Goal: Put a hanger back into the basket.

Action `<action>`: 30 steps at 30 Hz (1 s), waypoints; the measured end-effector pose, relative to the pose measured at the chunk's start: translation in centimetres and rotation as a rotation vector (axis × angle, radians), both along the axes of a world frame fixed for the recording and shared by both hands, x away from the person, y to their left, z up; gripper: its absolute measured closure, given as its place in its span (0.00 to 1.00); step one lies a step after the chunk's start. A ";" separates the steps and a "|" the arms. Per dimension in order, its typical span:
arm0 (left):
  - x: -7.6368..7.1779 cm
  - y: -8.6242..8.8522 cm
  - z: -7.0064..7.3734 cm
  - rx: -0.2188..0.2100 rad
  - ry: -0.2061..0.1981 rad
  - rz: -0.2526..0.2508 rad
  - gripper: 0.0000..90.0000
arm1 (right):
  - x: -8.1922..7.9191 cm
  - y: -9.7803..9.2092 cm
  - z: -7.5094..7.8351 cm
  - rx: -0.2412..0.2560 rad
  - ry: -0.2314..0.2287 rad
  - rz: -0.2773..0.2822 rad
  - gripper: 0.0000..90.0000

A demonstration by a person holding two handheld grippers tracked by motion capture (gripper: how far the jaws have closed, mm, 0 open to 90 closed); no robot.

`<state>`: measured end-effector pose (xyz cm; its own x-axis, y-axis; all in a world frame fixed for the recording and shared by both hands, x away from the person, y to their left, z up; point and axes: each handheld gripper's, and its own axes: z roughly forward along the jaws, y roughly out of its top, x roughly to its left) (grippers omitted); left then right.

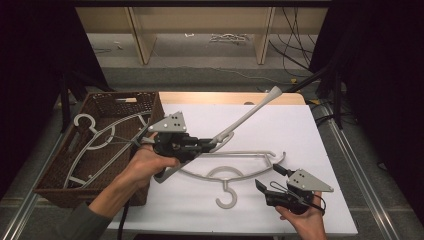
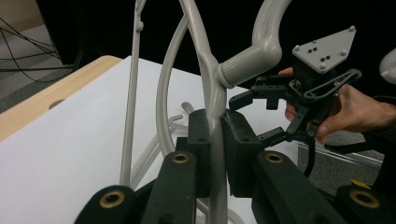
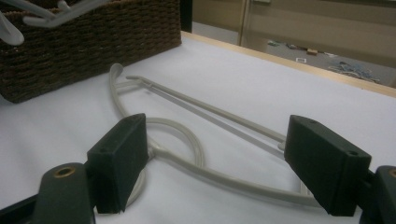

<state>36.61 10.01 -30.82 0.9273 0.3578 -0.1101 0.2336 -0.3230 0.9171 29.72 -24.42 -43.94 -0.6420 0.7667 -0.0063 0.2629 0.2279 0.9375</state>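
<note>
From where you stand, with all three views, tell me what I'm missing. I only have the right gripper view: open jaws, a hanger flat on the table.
Observer: The left gripper is shut on a second hanger, tilted up off the table.
Operator: Say where it grips.
Observer: The left gripper view shows the jaws clamping the neck, just below the hook's bend.
Operator: Now the basket.
Observer: From above, the basket holds more hangers, at the table's left edge.
Operator: Place my gripper.
Observer: The right gripper sits near the table's front edge, right of the flat hanger, not touching it.
</note>
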 end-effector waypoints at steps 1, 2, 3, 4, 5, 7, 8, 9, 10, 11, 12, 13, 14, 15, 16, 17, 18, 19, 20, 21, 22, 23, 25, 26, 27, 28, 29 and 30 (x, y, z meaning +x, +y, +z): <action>0.0 0.2 0.3 0.000 -0.002 0.003 0.91 | 0.0 0.0 0.0 0.000 0.000 0.000 0.25; 0.1 0.5 0.8 -0.001 -0.009 0.005 0.91 | -0.1 0.0 0.1 -0.011 0.007 -0.004 0.25; 0.1 0.8 1.1 -0.004 -0.012 0.011 0.91 | -0.1 0.0 0.1 -0.012 0.008 -0.004 0.25; 0.1 1.2 1.5 -0.008 -0.015 0.020 0.91 | 0.0 0.0 0.0 -0.002 0.001 -0.001 0.25; 0.1 1.5 1.7 -0.006 -0.019 0.027 0.91 | 0.0 0.0 0.0 0.000 0.000 -0.001 0.25; 0.2 2.4 2.0 -0.001 -0.025 0.044 0.91 | 0.0 0.0 0.0 0.001 -0.001 -0.001 0.25; 0.3 3.0 2.2 0.002 -0.029 0.057 0.91 | 0.0 0.0 0.0 -0.003 0.000 -0.001 0.25; 0.4 3.5 2.2 0.005 -0.031 0.066 0.91 | 0.0 0.0 0.0 -0.003 0.002 -0.003 0.25; 0.4 4.2 2.2 0.004 -0.031 0.087 0.91 | 0.0 -0.1 0.0 -0.003 0.000 -0.005 0.25; 0.5 4.9 2.2 0.012 -0.033 0.100 0.91 | 0.0 0.0 0.0 0.001 -0.003 -0.007 0.25; 0.6 5.6 2.2 0.013 -0.028 0.117 0.91 | 0.1 0.0 -0.1 0.000 -0.003 -0.007 0.25; 0.7 6.3 2.2 0.019 -0.029 0.132 0.91 | 0.1 0.0 -0.1 0.003 -0.005 -0.009 0.25; 0.9 7.0 2.1 0.024 -0.029 0.148 0.91 | 0.0 0.0 -0.1 -0.002 0.002 -0.005 0.25; 1.0 7.5 2.1 0.028 -0.028 0.162 0.91 | 0.1 0.0 -0.1 0.003 -0.005 -0.011 0.25; 1.2 8.5 2.0 0.032 -0.030 0.184 0.91 | 0.1 0.0 -0.1 0.003 -0.004 -0.010 0.25; 1.3 9.0 2.0 0.031 -0.030 0.195 0.91 | 0.1 0.1 -0.1 0.001 -0.005 -0.009 0.25; 1.5 9.9 1.9 0.025 -0.030 0.217 0.91 | 0.2 0.0 -0.2 -0.002 -0.021 -0.008 0.25; 1.6 10.4 1.8 0.025 -0.030 0.229 0.91 | 0.2 0.1 -0.3 0.018 0.000 0.004 0.25; 1.7 11.3 1.8 0.024 -0.031 0.250 0.91 | 0.2 0.1 -0.3 0.017 -0.001 0.000 0.25; 1.8 11.8 1.7 0.024 -0.031 0.263 0.91 | 0.2 0.1 -0.3 0.016 0.005 -0.003 0.25; 1.9 12.6 1.6 0.023 -0.029 0.277 0.91 | 0.2 0.2 -0.3 0.018 0.003 -0.001 0.25; 2.1 13.4 1.4 0.022 -0.033 0.297 0.91 | 0.2 0.1 -0.2 0.005 0.009 0.001 0.25; 2.3 14.3 1.2 0.023 -0.029 0.324 0.91 | 0.2 0.0 -0.3 0.002 0.011 -0.004 0.25; 2.4 14.8 1.0 0.025 -0.030 0.334 0.91 | 0.2 0.1 -0.2 0.003 0.011 -0.005 0.25; 2.4 15.4 0.8 0.034 -0.031 0.343 0.91 | 0.2 0.1 -0.2 0.003 0.011 -0.005 0.25; 2.5 15.8 0.6 0.041 -0.029 0.354 0.91 | 0.2 0.1 -0.3 0.001 0.005 -0.012 0.25; 2.7 16.2 0.4 0.047 -0.027 0.359 0.91 | 0.2 0.1 -0.3 -0.002 0.014 -0.009 0.25; 2.8 16.8 0.2 0.053 -0.022 0.374 0.91 | 0.2 0.1 -0.3 -0.002 0.016 -0.007 0.25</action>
<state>39.46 26.79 -30.63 0.7337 0.6764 -0.0638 0.3244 -0.2662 0.9077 29.90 -24.37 -44.23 -0.6363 0.7715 0.0022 0.2792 0.2276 0.9329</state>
